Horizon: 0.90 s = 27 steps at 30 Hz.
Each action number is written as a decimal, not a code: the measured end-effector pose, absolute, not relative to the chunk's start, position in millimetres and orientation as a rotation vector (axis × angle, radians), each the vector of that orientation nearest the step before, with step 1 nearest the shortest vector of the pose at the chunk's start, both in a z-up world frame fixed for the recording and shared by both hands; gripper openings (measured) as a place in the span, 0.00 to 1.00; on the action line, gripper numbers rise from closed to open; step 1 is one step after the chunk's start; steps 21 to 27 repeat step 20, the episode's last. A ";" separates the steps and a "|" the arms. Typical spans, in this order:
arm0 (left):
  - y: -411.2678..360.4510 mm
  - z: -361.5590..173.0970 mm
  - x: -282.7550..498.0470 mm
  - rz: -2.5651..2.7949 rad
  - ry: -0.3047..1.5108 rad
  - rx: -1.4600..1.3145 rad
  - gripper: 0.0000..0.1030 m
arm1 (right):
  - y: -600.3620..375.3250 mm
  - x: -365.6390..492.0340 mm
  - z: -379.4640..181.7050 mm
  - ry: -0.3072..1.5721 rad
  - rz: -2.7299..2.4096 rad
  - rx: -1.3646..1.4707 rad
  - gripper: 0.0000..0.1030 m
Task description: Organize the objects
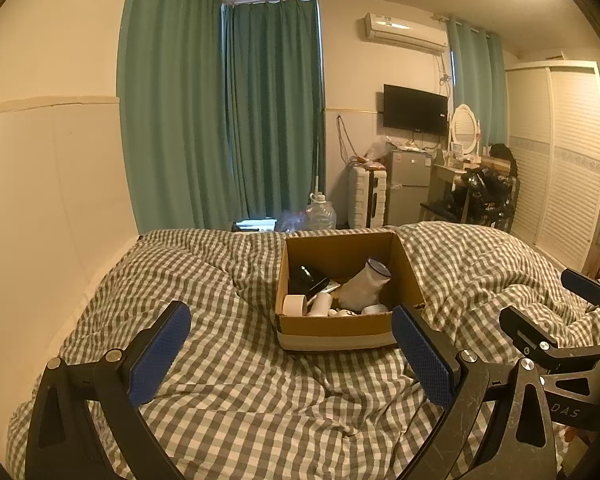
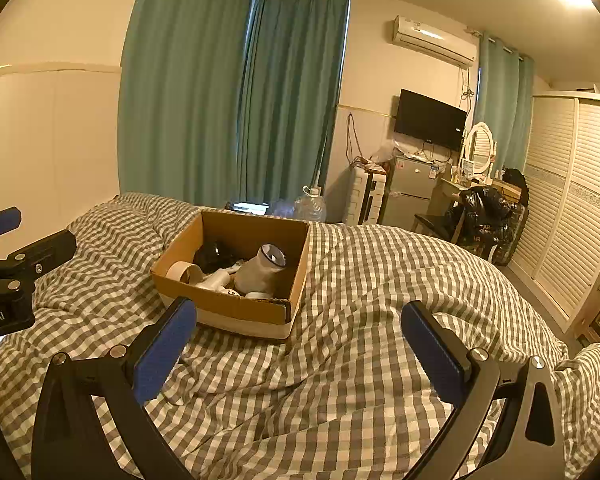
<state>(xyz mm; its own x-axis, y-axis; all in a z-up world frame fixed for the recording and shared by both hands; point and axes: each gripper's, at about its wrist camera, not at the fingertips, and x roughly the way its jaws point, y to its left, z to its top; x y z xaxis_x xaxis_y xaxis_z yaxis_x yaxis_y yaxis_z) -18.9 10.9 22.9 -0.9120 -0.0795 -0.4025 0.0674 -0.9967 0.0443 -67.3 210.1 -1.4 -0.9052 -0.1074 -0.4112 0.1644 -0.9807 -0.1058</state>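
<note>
Both grippers hang over the bed with their jaws spread wide and nothing between them. On the left gripper (image 1: 290,344), the black angular arms end in flat pads faced with dimpled blue rubber, and the metal near the right-hand pivot is scuffed and scratched. Of the same build, the right gripper (image 2: 298,344) shows smooth round rivets at its joints.

Ahead of both sits an open cardboard box (image 1: 342,330) on a rumpled quilt (image 1: 228,392) of soft grey-and-white gingham, creased into ridges around the box. A pale band of tape runs along the bottom of the box's near wall. Inside it lie a roll of beige tape (image 1: 293,305) standing on edge, a white tube-shaped item (image 1: 321,304), a matte whitish cylinder with a dark-rimmed mouth (image 1: 366,285) lying tilted, and a glossy black object (image 1: 303,276) towards the back; the smaller pieces under them are too jumbled to tell apart.

Beyond the bed hang pleated teal curtains (image 1: 220,120), and a clear plastic water jug (image 1: 320,214) stands on the floor near a ribbed white suitcase (image 1: 364,200).
</note>
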 end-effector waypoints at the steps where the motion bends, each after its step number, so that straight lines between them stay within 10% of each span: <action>1: 10.9 23.0 -18.7 -3.003 -0.045 0.632 1.00 | 210.9 -67.0 -1.3 0.206 -2.932 0.617 1.00; 27: 7.5 16.2 -19.7 -2.978 -0.023 0.669 1.00 | 210.1 -66.9 -7.3 0.206 -2.934 0.628 1.00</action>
